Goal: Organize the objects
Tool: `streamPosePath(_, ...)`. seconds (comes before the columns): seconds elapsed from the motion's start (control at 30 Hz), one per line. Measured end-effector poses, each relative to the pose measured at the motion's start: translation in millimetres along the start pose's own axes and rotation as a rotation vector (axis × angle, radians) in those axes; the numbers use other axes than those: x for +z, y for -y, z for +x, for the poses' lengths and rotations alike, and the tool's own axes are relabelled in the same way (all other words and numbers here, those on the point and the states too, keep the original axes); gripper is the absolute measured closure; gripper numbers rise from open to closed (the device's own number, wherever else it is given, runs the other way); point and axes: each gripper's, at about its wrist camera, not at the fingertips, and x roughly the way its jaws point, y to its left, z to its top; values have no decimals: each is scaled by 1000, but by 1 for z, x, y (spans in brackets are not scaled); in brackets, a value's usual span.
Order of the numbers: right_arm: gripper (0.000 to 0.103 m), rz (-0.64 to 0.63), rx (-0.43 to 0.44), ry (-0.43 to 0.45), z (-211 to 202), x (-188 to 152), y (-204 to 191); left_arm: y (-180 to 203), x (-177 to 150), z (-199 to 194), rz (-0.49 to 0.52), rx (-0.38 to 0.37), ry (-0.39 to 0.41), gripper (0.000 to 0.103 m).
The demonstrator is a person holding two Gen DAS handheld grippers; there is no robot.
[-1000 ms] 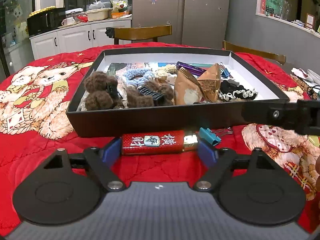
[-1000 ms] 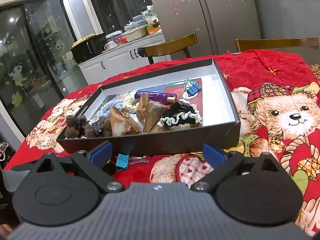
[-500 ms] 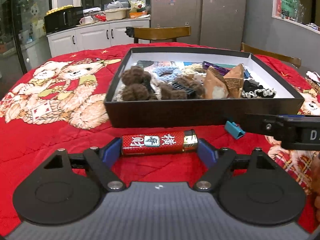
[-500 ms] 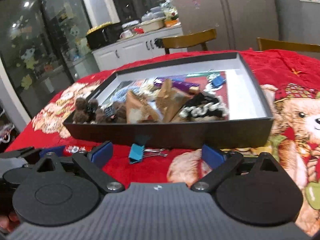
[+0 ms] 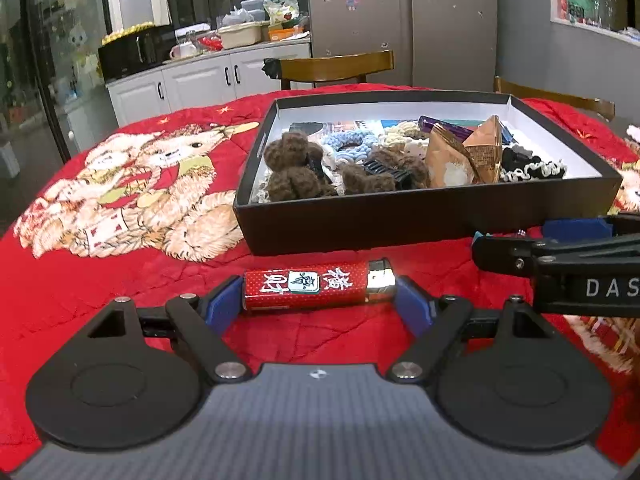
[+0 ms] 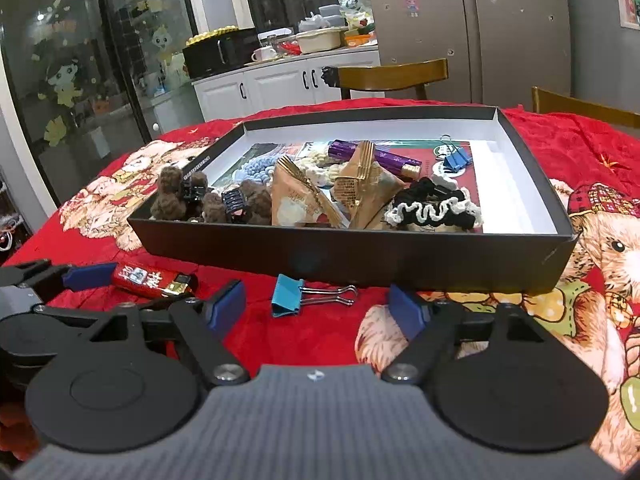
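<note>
My left gripper [image 5: 320, 300] is shut on a red lighter [image 5: 316, 286] with white characters, held lengthwise between the blue pads just in front of the black box [image 5: 400, 220]. The lighter also shows in the right wrist view [image 6: 150, 278], at the left. My right gripper [image 6: 318, 308] is open and empty, its pads either side of a blue binder clip [image 6: 288, 290] lying on the red cloth before the box [image 6: 360, 256]. The box holds brown fuzzy hair clips [image 5: 296, 168], gold snack packets [image 6: 304, 196], a black-and-white scrunchie [image 6: 434, 208] and a purple lighter [image 6: 374, 158].
The red bear-print tablecloth [image 5: 120, 184] covers the table. Wooden chairs [image 5: 336, 66] stand behind it. My right gripper's arm [image 5: 560, 260] crosses the right side of the left wrist view. White cabinets and a fridge are far back.
The left gripper, still holding the lighter, has drawn left and back, so the box now sits further right. The right gripper has closed in on the blue binder clip.
</note>
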Motion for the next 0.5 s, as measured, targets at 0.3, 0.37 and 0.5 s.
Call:
streamPosePath(0.3,49,-169,-92,-19,2,-4,-21,-3,-1,-1,3,17,4,18)
streamPosePath(0.37,51,-172,-92,-18,1,-4,-21,-1,-1,-2,11,23,7,18)
streamPosePath(0.5,51,-178,-97,-15,1,-4,-22,1,-1,-2,15,26,8,18)
